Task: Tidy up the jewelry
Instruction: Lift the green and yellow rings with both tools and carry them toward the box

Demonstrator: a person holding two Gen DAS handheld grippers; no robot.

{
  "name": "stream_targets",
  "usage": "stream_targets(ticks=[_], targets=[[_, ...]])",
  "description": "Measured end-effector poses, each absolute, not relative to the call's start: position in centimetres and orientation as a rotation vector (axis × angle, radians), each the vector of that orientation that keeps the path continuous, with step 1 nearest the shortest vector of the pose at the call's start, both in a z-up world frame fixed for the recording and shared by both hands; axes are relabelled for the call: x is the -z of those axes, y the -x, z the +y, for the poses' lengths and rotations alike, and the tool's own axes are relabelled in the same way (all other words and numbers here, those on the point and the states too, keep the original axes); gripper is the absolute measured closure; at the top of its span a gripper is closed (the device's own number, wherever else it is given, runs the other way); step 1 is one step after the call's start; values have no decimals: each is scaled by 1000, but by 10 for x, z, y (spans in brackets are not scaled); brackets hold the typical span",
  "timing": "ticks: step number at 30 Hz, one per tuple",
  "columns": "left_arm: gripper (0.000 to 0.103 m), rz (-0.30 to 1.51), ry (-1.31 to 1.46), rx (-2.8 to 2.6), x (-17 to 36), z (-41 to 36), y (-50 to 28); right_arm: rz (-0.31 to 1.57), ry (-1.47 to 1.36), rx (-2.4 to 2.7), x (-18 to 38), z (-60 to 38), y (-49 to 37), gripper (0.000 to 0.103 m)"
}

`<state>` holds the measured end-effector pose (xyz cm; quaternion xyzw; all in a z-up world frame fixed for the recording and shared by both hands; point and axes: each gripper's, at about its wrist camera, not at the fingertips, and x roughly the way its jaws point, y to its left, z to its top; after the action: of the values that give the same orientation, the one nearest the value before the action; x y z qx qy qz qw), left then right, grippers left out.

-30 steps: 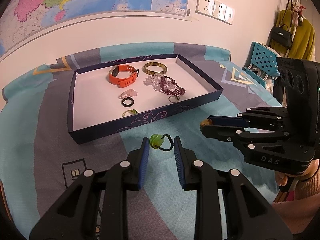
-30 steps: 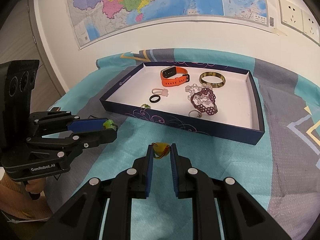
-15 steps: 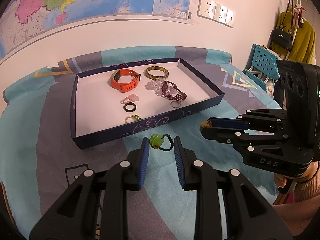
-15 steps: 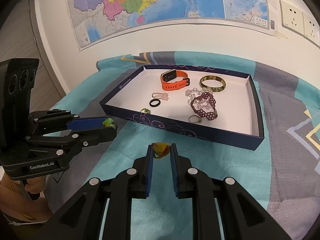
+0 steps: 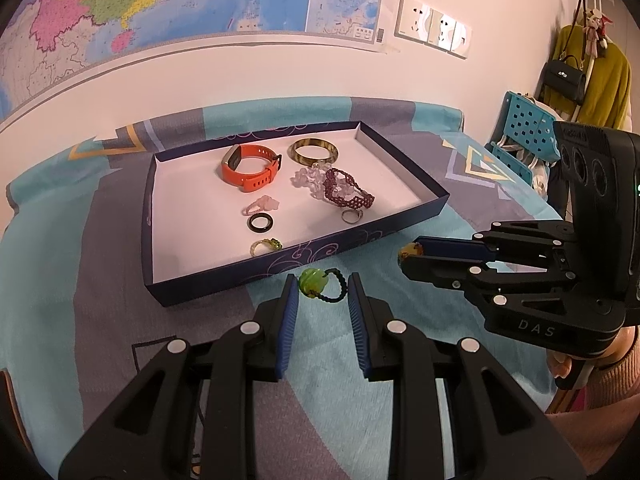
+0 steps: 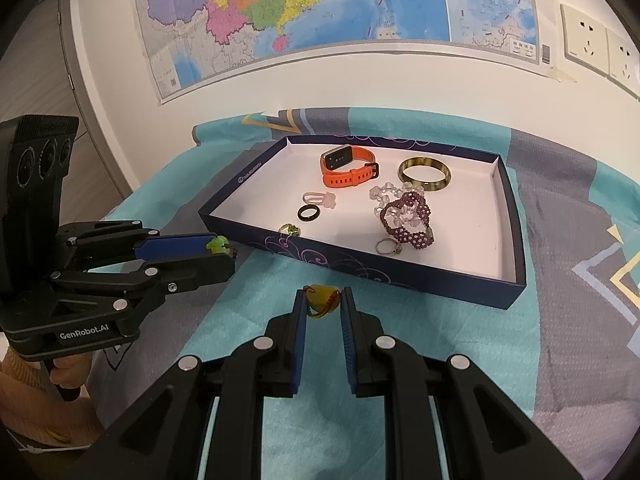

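My left gripper (image 5: 322,286) is shut on a green bead ring (image 5: 313,281) with a dark beaded loop, held above the cloth just in front of the navy tray (image 5: 280,266). My right gripper (image 6: 323,300) is shut on a yellow bead ring (image 6: 322,295), also held in front of the tray (image 6: 400,272). Each gripper shows in the other's view, the right (image 5: 408,258) and the left (image 6: 222,246). In the tray lie an orange watch (image 5: 250,168), a brown bangle (image 5: 314,152), a maroon bead bracelet (image 5: 348,194), a black ring (image 5: 261,223) and smaller rings.
The tray sits on a teal and grey patterned cloth (image 5: 100,300) against a white wall with a map. A blue chair (image 5: 528,136) and hanging clothes stand at the far right of the left wrist view.
Both grippers have risen and drawn back a little from the tray, each still holding its bead ring. The jewelry in the tray has not moved.
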<state>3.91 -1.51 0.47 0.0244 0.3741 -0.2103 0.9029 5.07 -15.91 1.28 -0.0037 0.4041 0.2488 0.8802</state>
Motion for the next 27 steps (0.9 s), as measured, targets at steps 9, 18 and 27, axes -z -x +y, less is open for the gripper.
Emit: stream_targets(ticks=[9,18,27], targets=[[77,769,-46,429,-9,-15,-42,835,10,-515,-14,-161,-53,88],[77,759,-43,418,-12,-12,-46,826,15,-513,-17,-161,-56,88],[77,748,-43,415,-16,-10,-47,815,19,-508,-20,-160,-60,88]])
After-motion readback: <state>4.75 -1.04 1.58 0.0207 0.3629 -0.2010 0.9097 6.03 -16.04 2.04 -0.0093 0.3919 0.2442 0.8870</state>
